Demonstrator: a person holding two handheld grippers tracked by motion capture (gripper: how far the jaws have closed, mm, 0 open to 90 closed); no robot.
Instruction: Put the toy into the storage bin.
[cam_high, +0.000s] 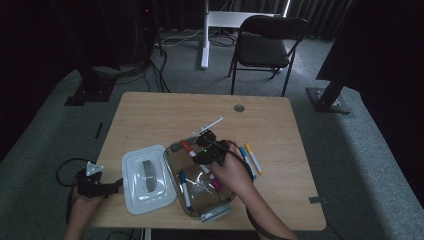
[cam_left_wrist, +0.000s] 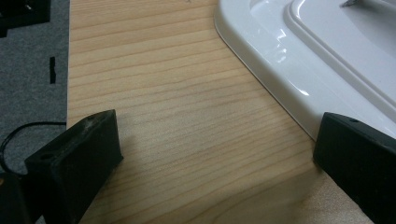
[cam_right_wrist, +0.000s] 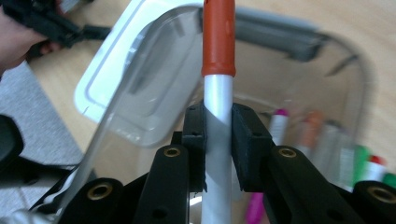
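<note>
My right gripper (cam_right_wrist: 218, 126) is shut on a white marker with a red cap (cam_right_wrist: 218, 37), its barrel clamped between the two black pads. In the high view that gripper (cam_high: 197, 154) hovers over the far end of a clear container (cam_high: 172, 175) and the red-capped marker (cam_high: 186, 147) points up and left. A blue marker (cam_high: 184, 189) and a pink one (cam_high: 213, 181) lie inside the container; the right gripper view shows several more markers (cam_right_wrist: 308, 133) there. My left gripper (cam_high: 114, 185) rests open at the table's left edge, its jaws (cam_left_wrist: 215, 135) wide apart over bare wood beside the white lid (cam_left_wrist: 299, 60).
The white lid (cam_high: 145, 179) lies flat left of the container. A blue marker (cam_high: 247, 161) and a yellow marker (cam_high: 254, 158) lie on the table to the right of my hand, and a white one (cam_high: 210, 124) farther back. A black chair (cam_high: 265, 45) stands beyond the table.
</note>
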